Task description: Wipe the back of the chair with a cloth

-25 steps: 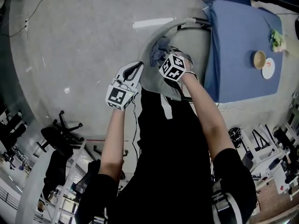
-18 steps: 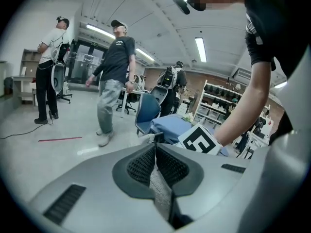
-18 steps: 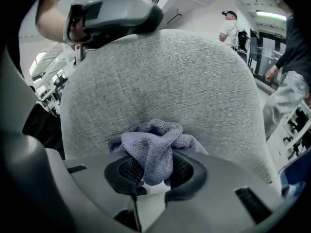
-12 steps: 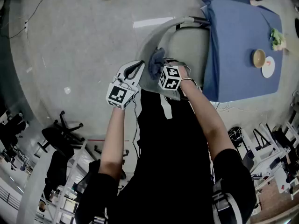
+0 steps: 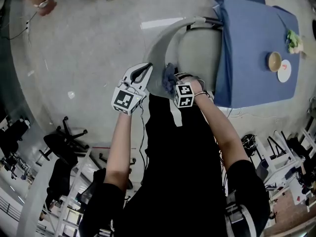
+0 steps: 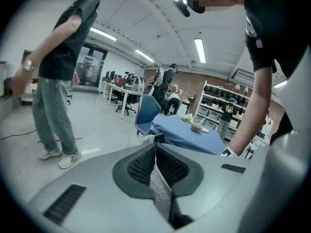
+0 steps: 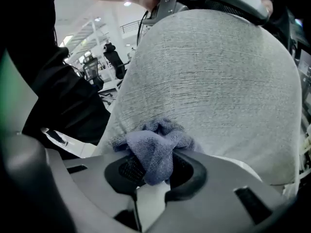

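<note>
No legible text, label, brand, number or sign anywhere.

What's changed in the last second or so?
The right tool, shut on the cloth, slid along the chair back toward the person's body. A bystander's hand came into view at top left. The left tool stayed clamped on the chair back's edge.

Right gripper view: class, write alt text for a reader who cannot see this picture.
A crumpled blue-grey cloth, clamped in the jaws of the right gripper, lies against the grey woven chair back, which fills most of the frame. At the left edge is a person's dark clothing, close beside the chair.
</note>
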The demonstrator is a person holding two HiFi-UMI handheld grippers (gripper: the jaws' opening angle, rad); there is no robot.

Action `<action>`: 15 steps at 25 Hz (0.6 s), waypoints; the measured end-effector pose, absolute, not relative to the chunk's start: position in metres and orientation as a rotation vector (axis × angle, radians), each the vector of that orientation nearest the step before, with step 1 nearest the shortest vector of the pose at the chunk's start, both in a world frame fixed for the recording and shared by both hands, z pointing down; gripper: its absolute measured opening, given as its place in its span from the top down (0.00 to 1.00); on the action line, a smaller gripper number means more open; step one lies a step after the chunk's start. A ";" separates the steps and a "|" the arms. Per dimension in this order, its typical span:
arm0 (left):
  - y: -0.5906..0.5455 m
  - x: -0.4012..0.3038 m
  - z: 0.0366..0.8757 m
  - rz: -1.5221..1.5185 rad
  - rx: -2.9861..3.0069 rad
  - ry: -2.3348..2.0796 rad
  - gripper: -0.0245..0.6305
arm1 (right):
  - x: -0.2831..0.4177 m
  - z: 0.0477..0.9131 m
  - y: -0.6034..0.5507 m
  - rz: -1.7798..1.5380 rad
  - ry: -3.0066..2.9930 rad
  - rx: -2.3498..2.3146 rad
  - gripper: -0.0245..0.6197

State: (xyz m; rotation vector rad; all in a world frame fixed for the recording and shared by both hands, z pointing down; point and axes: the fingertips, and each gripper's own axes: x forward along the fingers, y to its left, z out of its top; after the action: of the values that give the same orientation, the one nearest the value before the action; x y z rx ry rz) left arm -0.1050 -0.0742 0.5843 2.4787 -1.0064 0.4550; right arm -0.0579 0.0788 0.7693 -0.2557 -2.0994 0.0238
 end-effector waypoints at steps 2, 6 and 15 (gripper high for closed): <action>-0.074 -0.105 0.584 0.449 2.481 -1.007 0.92 | -0.050 0.773 0.088 0.023 -2.086 -0.274 0.78; -0.073 -0.107 0.583 0.441 2.485 -1.014 0.92 | -0.034 0.781 0.108 0.016 -2.050 -0.327 0.78; -0.073 -0.105 0.583 0.424 2.493 -1.021 0.92 | -0.003 0.803 0.137 0.060 -1.969 -0.375 0.78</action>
State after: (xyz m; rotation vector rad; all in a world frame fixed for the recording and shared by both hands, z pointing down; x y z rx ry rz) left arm -0.1055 -0.0727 0.5833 2.4926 -1.0213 0.4238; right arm -0.0033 0.1372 0.8030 -0.3752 -1.9690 0.0596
